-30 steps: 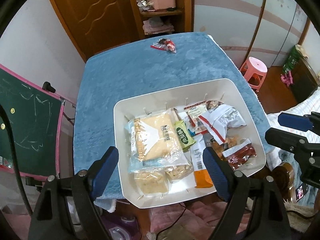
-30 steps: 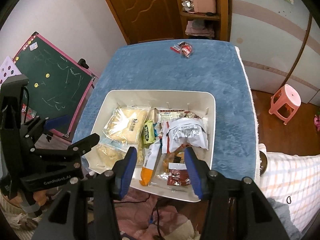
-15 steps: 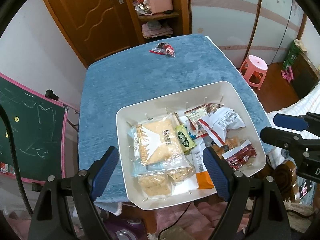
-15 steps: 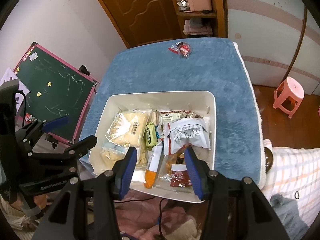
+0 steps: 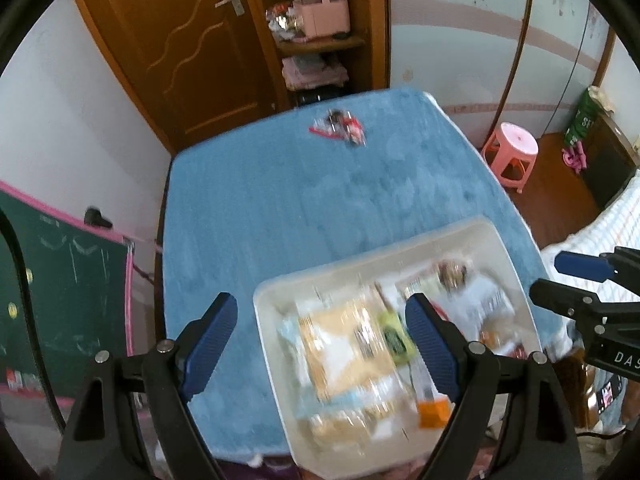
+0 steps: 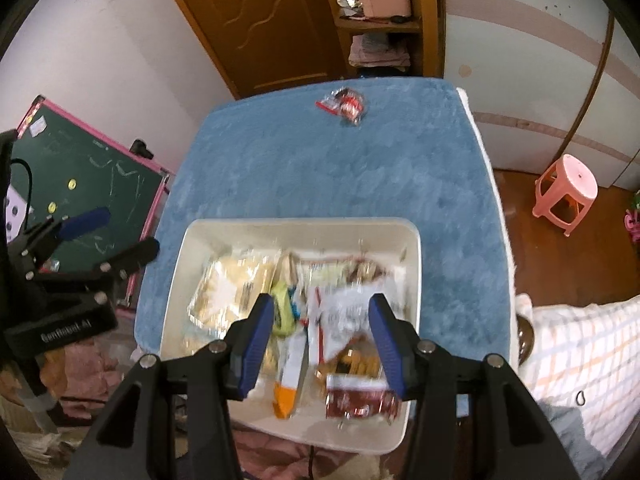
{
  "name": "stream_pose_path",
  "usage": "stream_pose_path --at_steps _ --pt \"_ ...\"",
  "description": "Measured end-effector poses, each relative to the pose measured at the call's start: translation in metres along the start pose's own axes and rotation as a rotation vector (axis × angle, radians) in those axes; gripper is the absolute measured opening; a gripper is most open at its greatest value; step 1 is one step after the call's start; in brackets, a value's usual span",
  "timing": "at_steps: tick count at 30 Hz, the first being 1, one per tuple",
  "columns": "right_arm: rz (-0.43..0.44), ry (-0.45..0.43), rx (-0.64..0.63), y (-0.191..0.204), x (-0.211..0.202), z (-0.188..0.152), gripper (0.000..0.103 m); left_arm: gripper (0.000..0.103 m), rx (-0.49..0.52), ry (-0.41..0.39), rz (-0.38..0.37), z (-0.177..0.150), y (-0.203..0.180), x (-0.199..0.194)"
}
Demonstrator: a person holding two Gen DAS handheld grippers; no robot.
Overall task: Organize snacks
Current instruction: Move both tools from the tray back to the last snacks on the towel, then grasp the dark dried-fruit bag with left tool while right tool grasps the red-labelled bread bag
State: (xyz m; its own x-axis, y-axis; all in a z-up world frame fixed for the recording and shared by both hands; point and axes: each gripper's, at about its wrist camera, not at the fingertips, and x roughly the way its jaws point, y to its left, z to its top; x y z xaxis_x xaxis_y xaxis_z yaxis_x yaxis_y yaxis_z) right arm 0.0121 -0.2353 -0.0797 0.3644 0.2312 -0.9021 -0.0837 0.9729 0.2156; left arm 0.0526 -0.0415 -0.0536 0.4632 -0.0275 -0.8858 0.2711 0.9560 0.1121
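Note:
A white tray [image 5: 280,292] full of snack packets sits at the near edge of the blue-covered table [image 5: 280,200]; it also shows in the right wrist view [image 6: 304,226]. Inside lie a large cracker pack [image 5: 344,344], a green packet [image 6: 282,308], a white bag [image 6: 348,316] and a red packet [image 6: 360,400]. One red-and-clear snack packet [image 5: 340,130] lies alone at the table's far end, also in the right wrist view [image 6: 344,104]. My left gripper [image 5: 320,340] is open and empty above the tray's left part. My right gripper [image 6: 320,332] is open and empty above the tray's near part.
A green chalkboard [image 5: 60,300] with a pink frame leans left of the table. A pink stool [image 5: 512,152] stands on the floor to the right. A wooden door [image 5: 180,40] and shelf [image 5: 320,40] are behind the table. A checked cloth [image 6: 580,360] lies at near right.
Both grippers have risen and tilted toward the far end of the table; the tray now sits lower in both views and is blurred. Nothing was grasped.

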Motion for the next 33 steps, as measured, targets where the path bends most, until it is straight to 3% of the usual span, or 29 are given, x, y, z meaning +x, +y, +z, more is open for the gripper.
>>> stream_pose_path --at_steps 14,21,23,27,33 --pt "-0.130 -0.149 -0.021 -0.011 -0.003 0.162 0.050 0.085 0.094 -0.158 0.045 0.166 0.061 0.024" --pt "-0.128 -0.148 0.025 -0.026 0.049 0.244 0.050 0.085 0.147 -0.200 0.096 0.254 0.064 0.076" --pt "-0.122 -0.122 0.056 -0.033 0.080 0.269 0.050 0.085 0.128 -0.170 0.087 0.279 0.066 0.105" --pt "-0.116 -0.051 0.078 -0.043 0.145 0.297 0.050 0.085 0.084 -0.074 -0.006 0.310 0.070 0.174" --pt "-0.073 0.096 0.141 -0.054 0.248 0.303 0.050 0.085 0.053 0.042 -0.048 0.313 0.066 0.263"
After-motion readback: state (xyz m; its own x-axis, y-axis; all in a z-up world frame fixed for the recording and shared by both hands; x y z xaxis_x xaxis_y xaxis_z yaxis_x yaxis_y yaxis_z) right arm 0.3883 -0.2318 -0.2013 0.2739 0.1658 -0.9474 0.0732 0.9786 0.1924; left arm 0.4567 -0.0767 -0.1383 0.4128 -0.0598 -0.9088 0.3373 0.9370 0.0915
